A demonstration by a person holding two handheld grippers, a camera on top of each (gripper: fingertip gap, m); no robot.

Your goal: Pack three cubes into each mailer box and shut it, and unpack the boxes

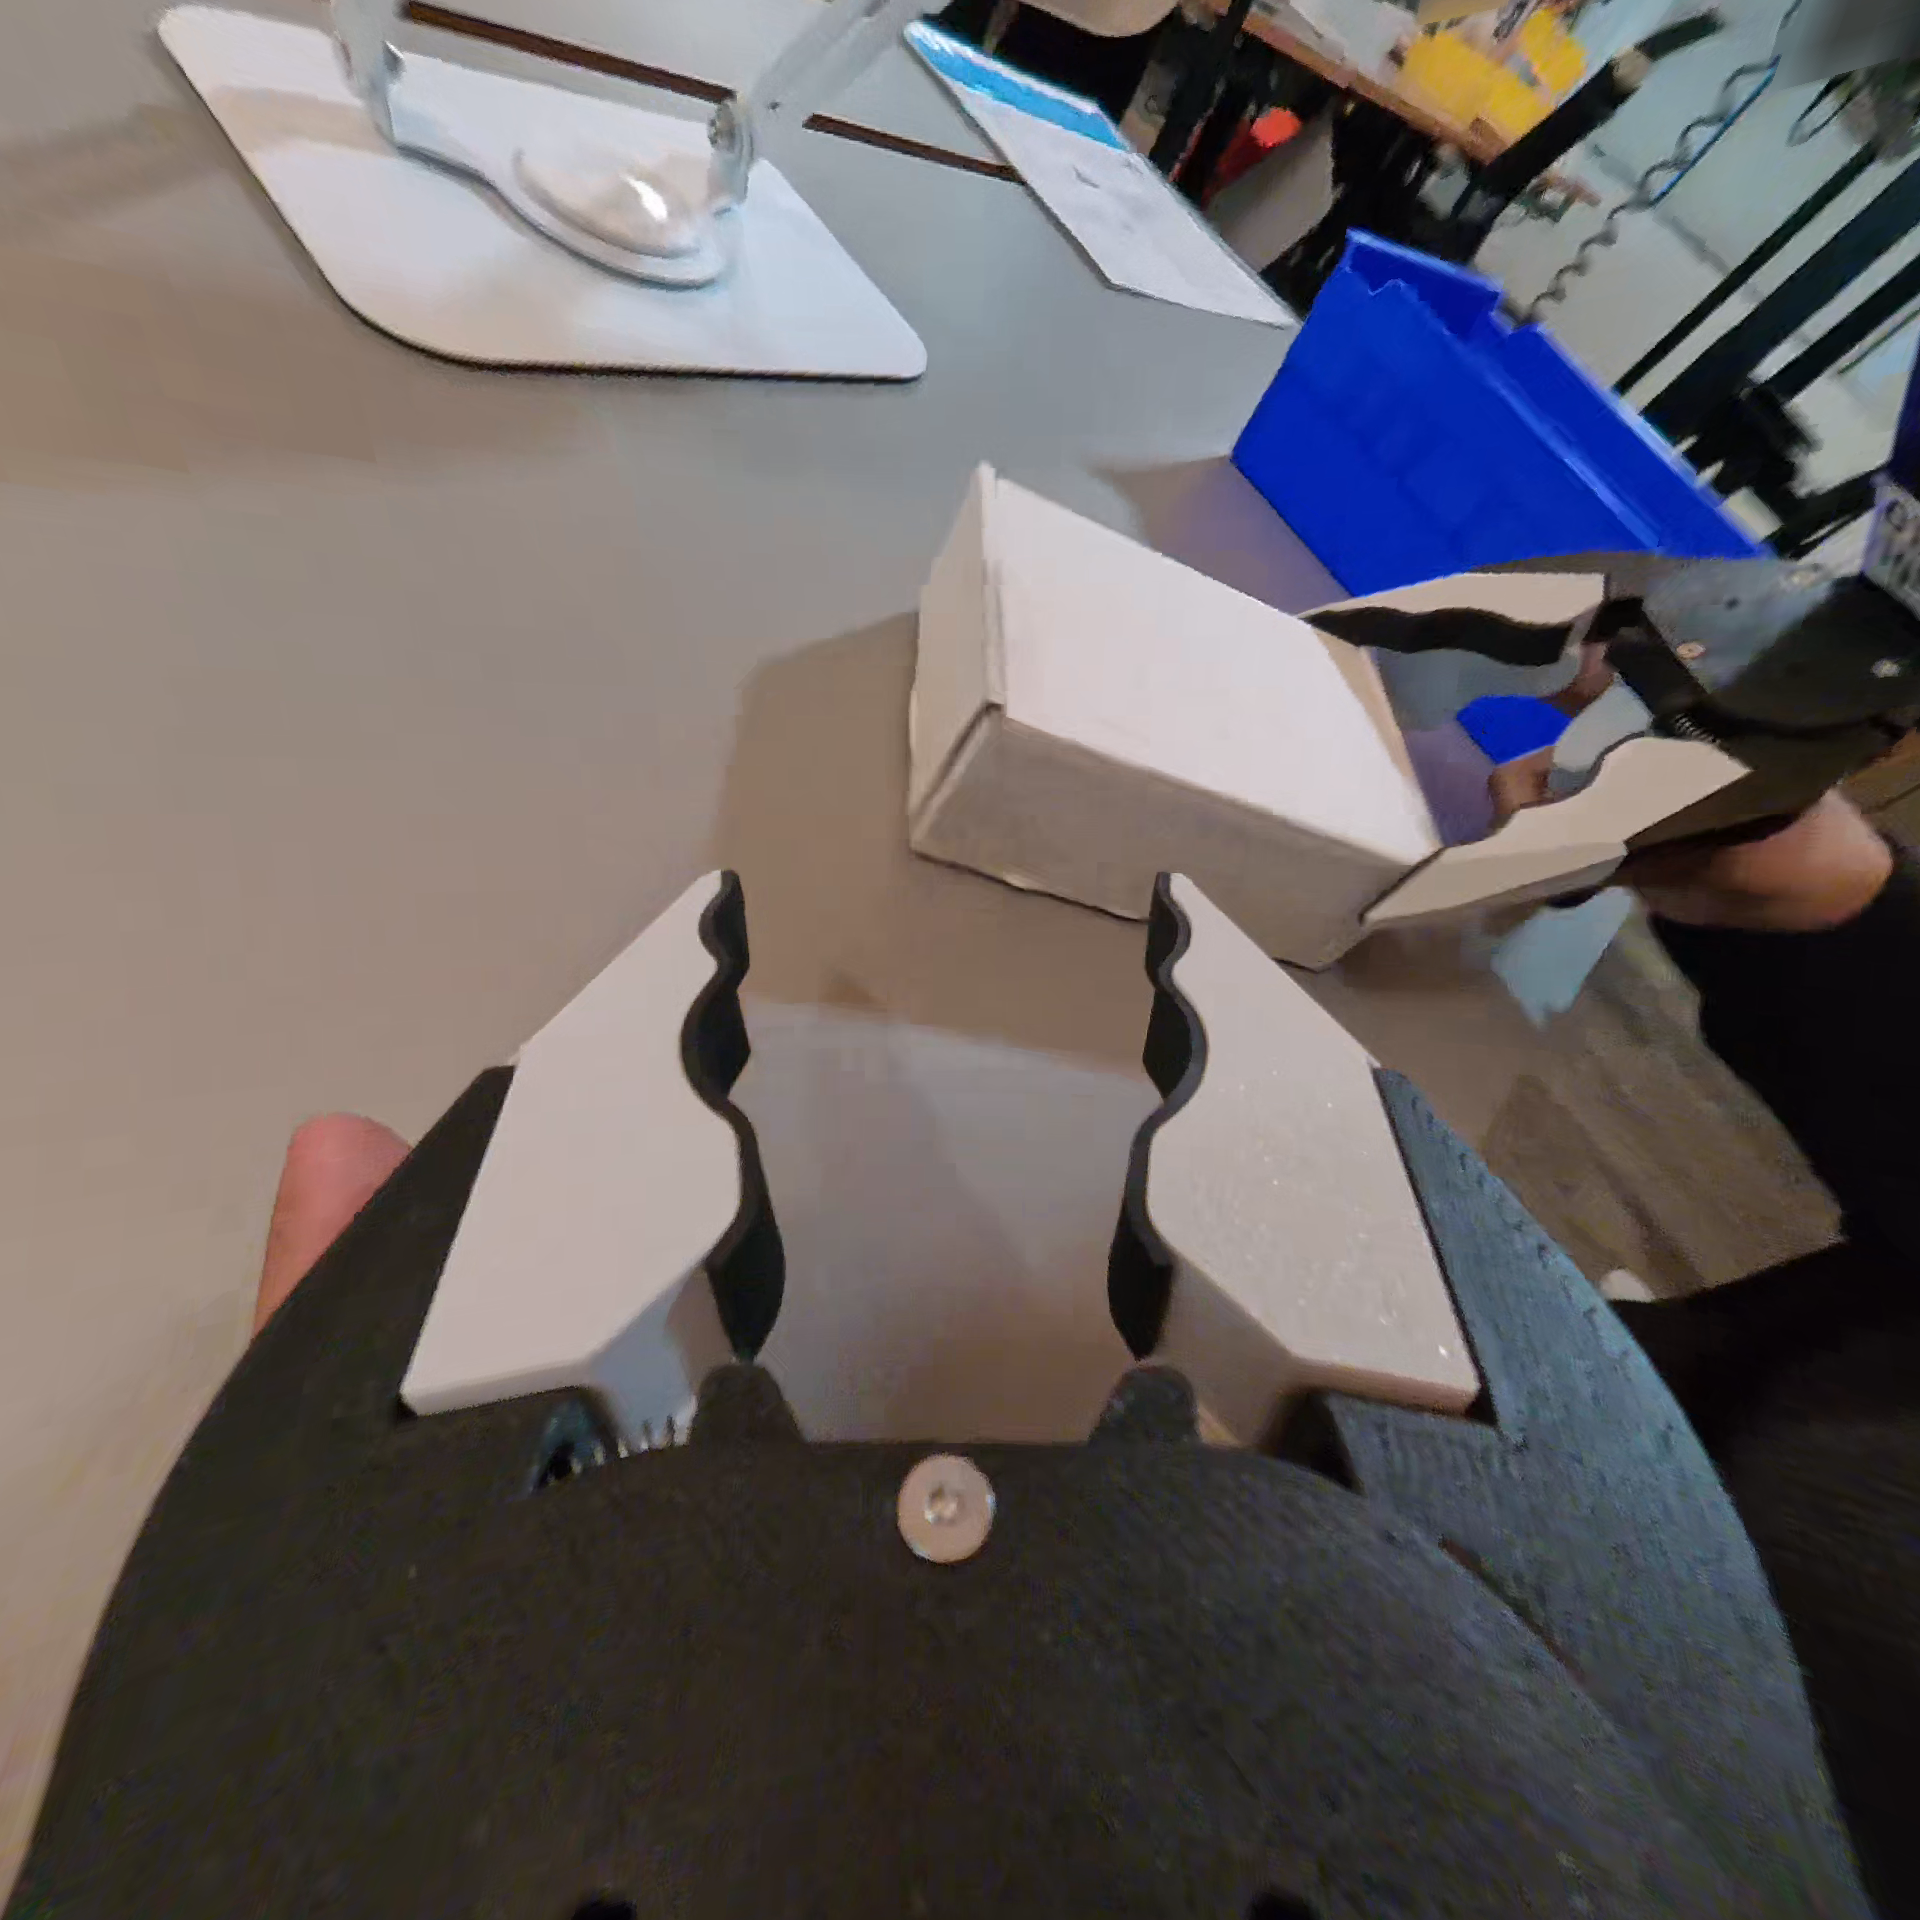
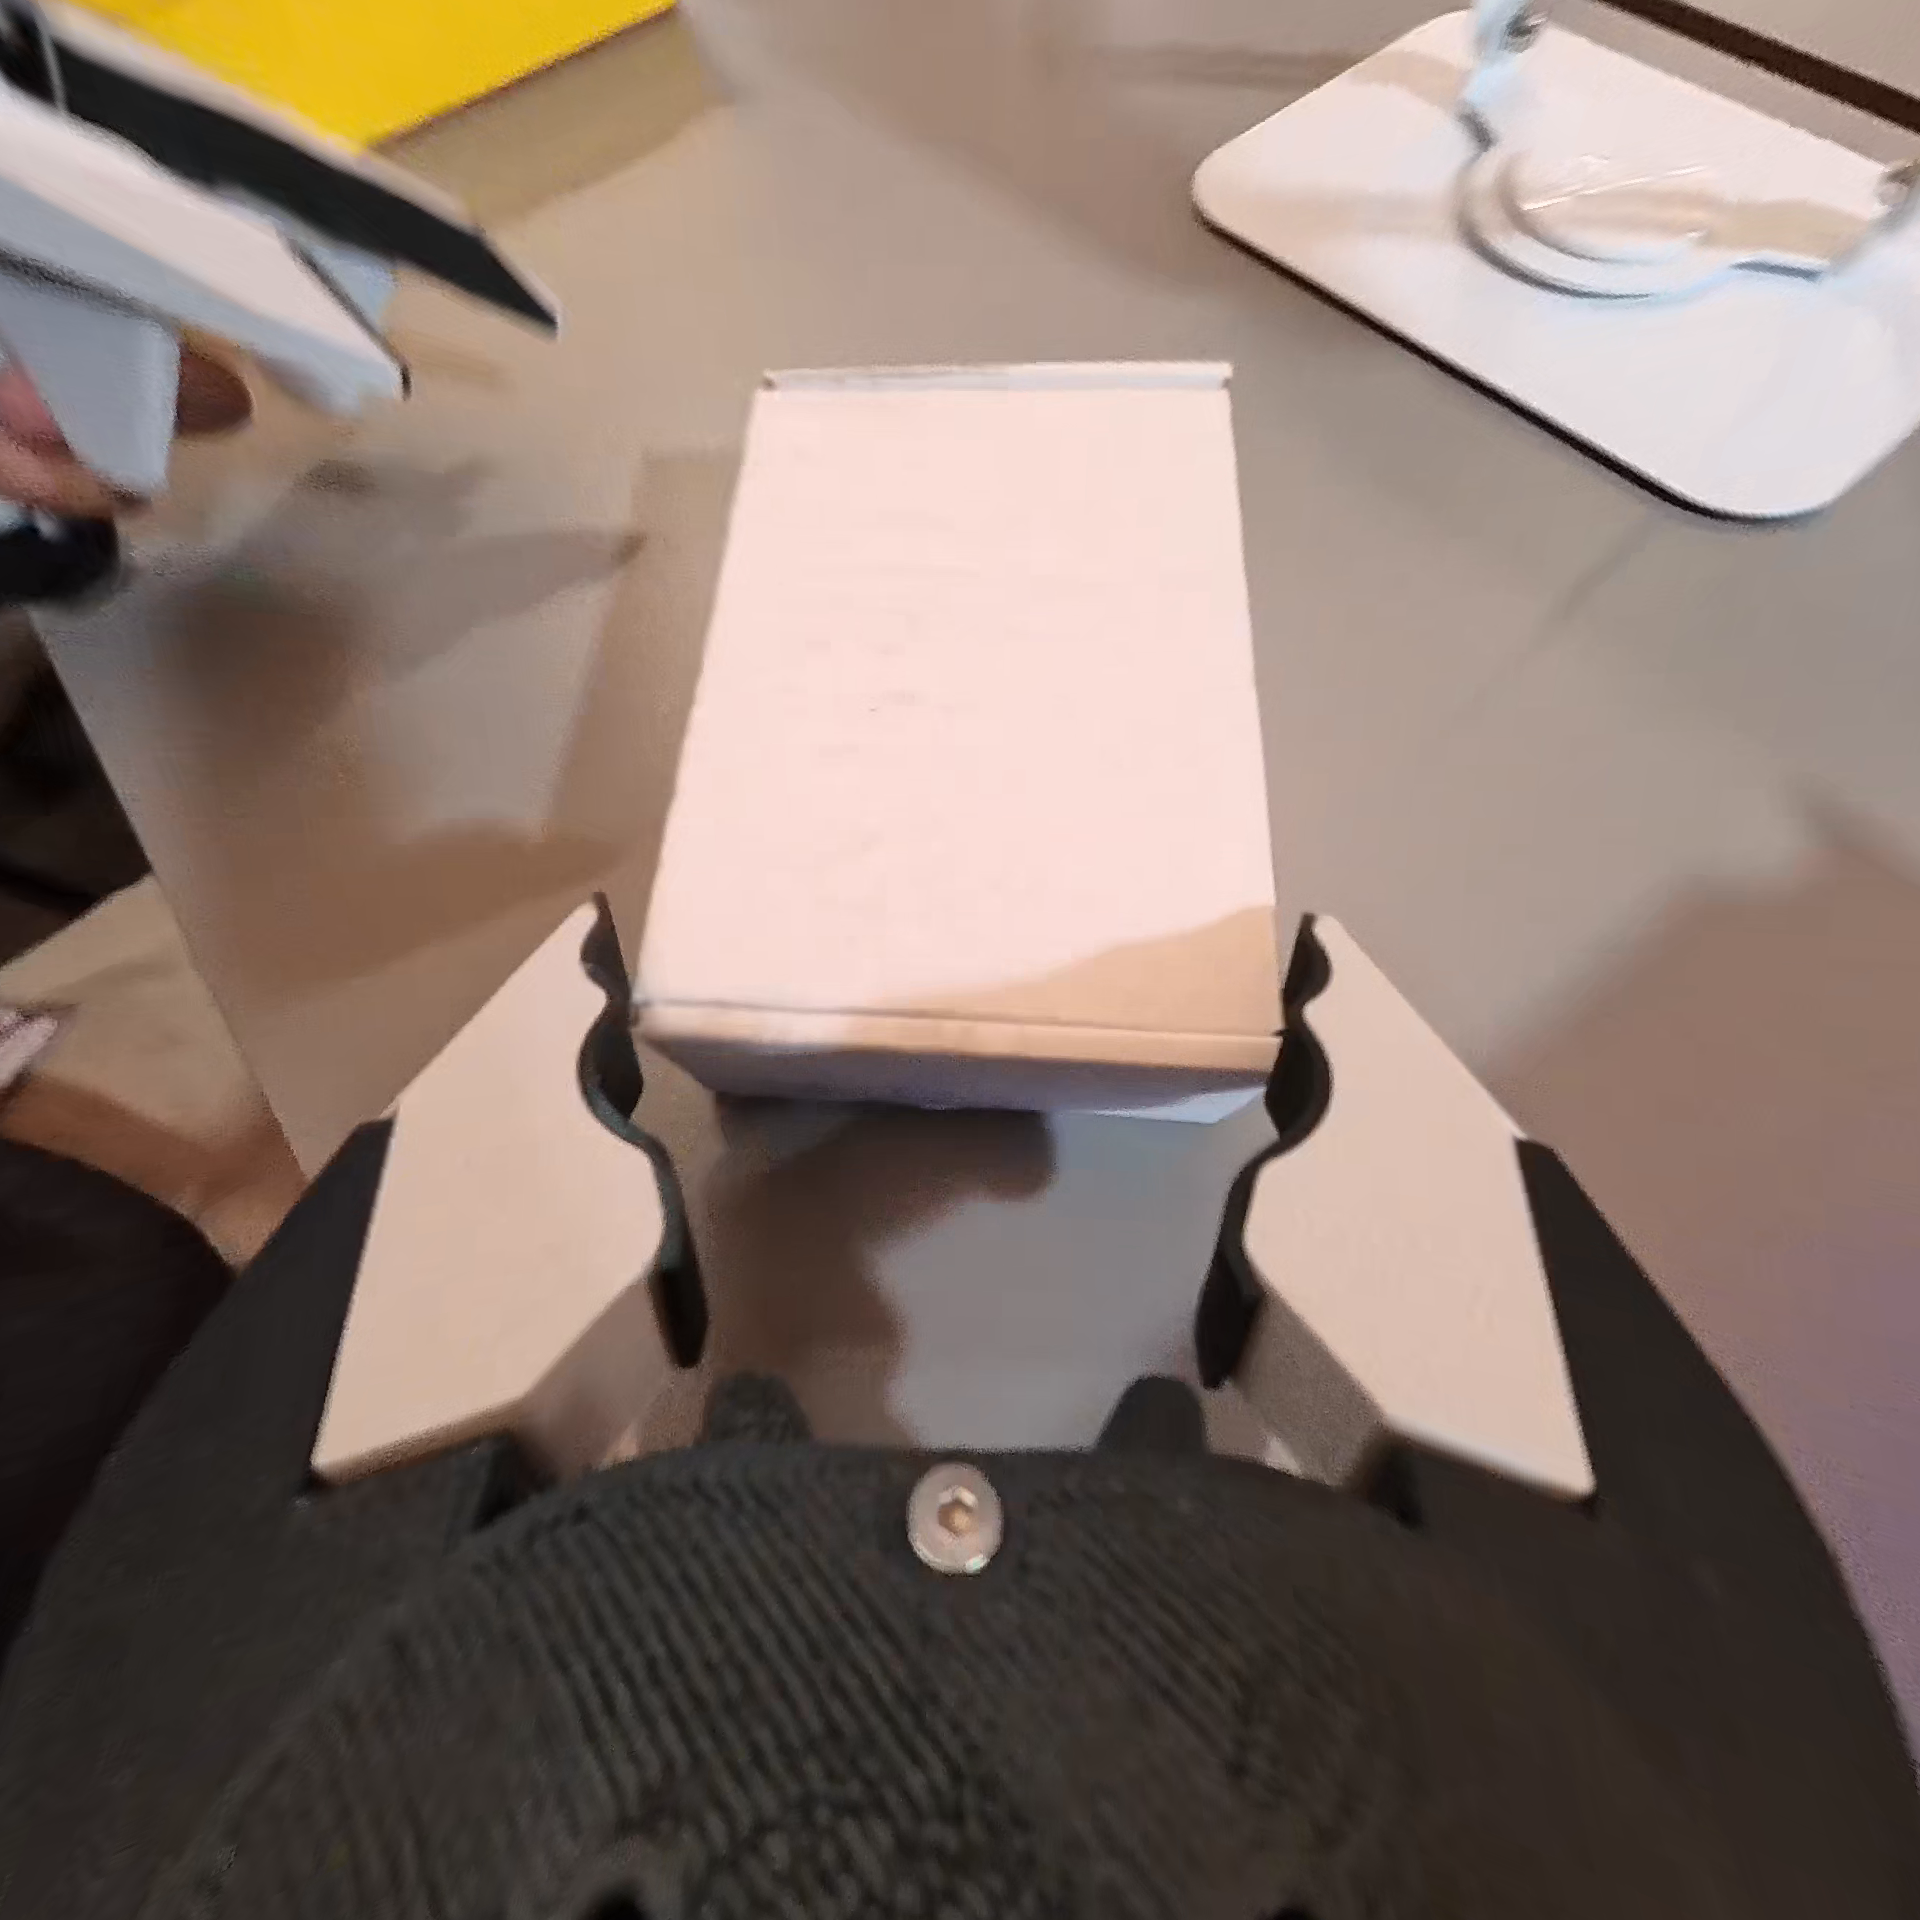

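A shut white mailer box [image 2: 966, 675] lies on the grey table; it also shows in the left wrist view [image 1: 1143, 717]. My right gripper [image 2: 951, 925] is open, its jaws standing on either side of the box's near end, the pads close to or just touching its corners. In the left wrist view it [image 1: 1340, 769] comes in from the right at the box's end. My left gripper [image 1: 945, 904] is open and empty, held above the table a little short of the box. It shows blurred at the upper left of the right wrist view [image 2: 473, 353]. No cubes are in view.
A blue bin [image 1: 1455, 447] stands behind the box near the table's far right edge. A white mat with a clear stand [image 1: 571, 229] lies at the far left, also in the right wrist view [image 2: 1662, 343]. A paper sheet [image 1: 1122, 197] and a yellow sheet [image 2: 395, 52] lie farther off.
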